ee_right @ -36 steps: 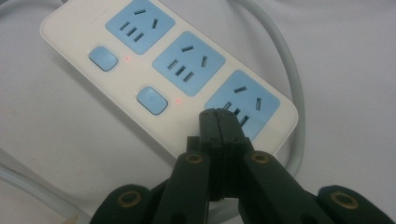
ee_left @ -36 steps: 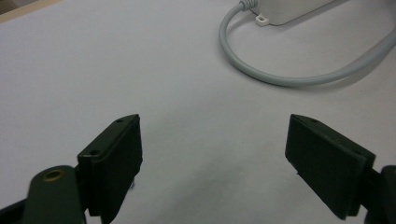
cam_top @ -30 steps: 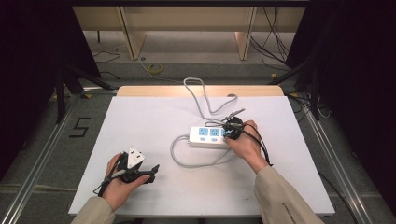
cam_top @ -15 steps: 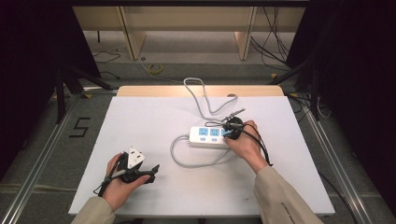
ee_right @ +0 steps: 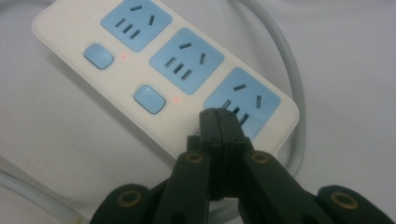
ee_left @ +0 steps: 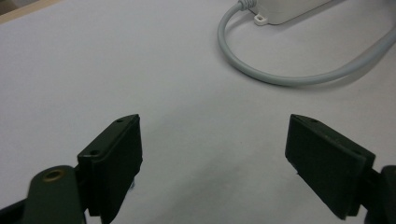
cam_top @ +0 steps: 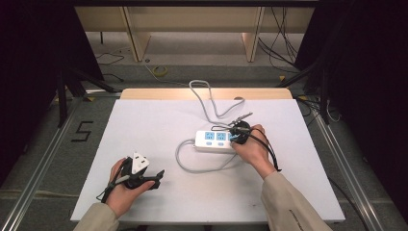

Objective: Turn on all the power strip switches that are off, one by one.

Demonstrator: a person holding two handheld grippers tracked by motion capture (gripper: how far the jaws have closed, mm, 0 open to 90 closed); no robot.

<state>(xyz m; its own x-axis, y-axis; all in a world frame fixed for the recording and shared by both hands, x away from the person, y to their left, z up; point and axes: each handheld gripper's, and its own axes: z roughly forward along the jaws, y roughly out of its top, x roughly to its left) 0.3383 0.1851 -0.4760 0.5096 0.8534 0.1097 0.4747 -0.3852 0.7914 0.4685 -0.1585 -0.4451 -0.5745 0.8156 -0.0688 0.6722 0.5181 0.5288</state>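
Observation:
A white power strip [cam_top: 215,141] [ee_right: 154,79] with three blue sockets and blue switches lies mid-table, its grey cable [cam_top: 202,166] [ee_left: 280,77] looping around it. My right gripper [cam_top: 239,135] [ee_right: 219,119] is shut with nothing between its jaws, tips pressed down at the strip's near end by the third socket, where a switch sits hidden under them. Two small red lights glow beside the other two switches. My left gripper [cam_top: 156,177] [ee_left: 212,154] rests near the table's front left, jaws wide open over bare white surface with nothing between them.
The white table [cam_top: 144,125] has a wooden strip along its far edge. The strip's grey cable [cam_top: 208,98] runs off that far edge. Beyond lie floor, loose wires and dark curtains at both sides. A "5" mark [cam_top: 82,131] is on the floor left.

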